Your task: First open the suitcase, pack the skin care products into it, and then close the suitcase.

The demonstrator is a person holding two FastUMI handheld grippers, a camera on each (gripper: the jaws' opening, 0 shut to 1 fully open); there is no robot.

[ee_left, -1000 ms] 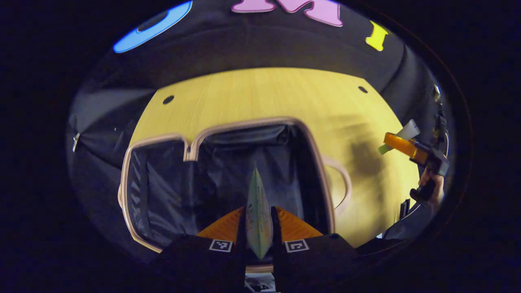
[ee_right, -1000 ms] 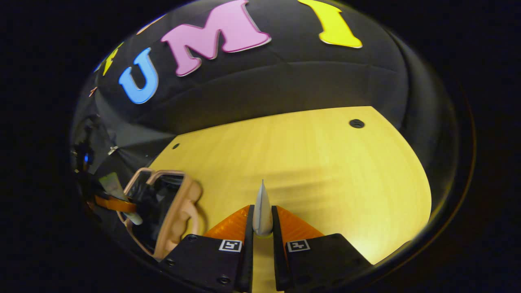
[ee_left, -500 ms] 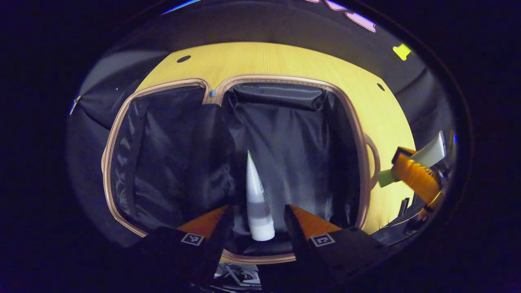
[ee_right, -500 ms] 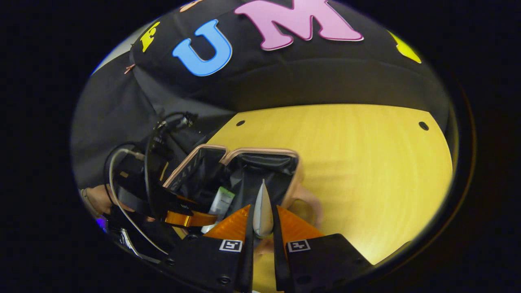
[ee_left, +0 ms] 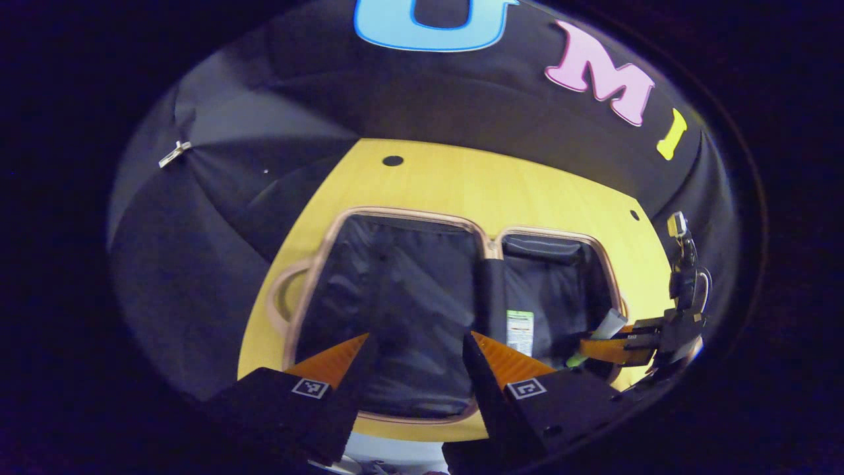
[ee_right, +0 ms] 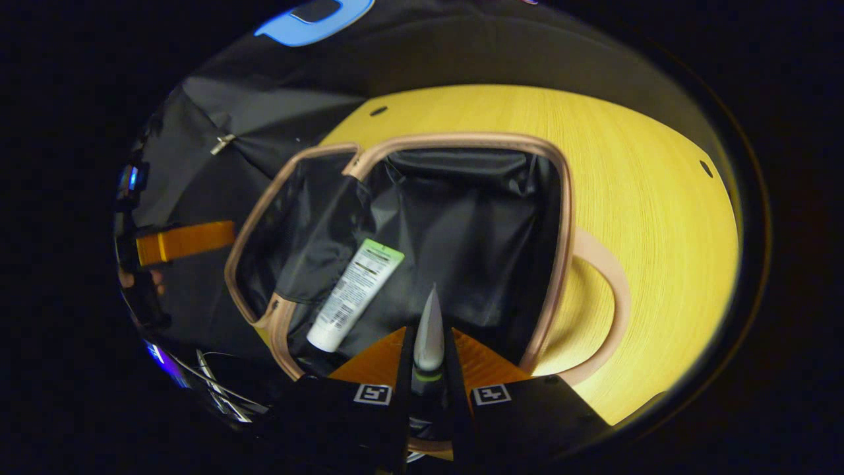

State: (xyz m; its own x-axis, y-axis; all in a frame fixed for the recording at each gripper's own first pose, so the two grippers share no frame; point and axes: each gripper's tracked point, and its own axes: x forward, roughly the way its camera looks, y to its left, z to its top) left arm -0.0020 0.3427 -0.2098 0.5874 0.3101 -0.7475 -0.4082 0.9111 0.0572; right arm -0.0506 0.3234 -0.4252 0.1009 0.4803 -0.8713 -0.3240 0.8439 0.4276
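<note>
Overhead, the yellow wooden table (ee_right: 646,198) is carrying an opened suitcase (ee_right: 564,218), its tan-trimmed halves lying flat side by side and its black lining facing up. One tan handle (ee_right: 610,290) is curving out from the case's rim onto the tabletop in the right gripper view, and another handle loop (ee_left: 277,300) is showing at the far side of the case in the left gripper view.

Inside the half nearer the right gripper, a white tube with a green end (ee_right: 356,293) is lying on the lining, slanting toward the hinge; the same tube (ee_left: 519,332) is appearing upright-looking in the left gripper view, just beside the dividing hinge.

Above that half, the right gripper (ee_right: 428,359) is hovering with its fingers pinching a second, pale tube (ee_right: 429,330), whose flat crimped end is pointing forward over the lining. This gripper (ee_left: 610,349) is also showing at the right edge of the left gripper view, tube in its grasp.

Meanwhile the left gripper (ee_left: 415,356) is hanging over the other half with its fingers spread wide and nothing between them.
</note>
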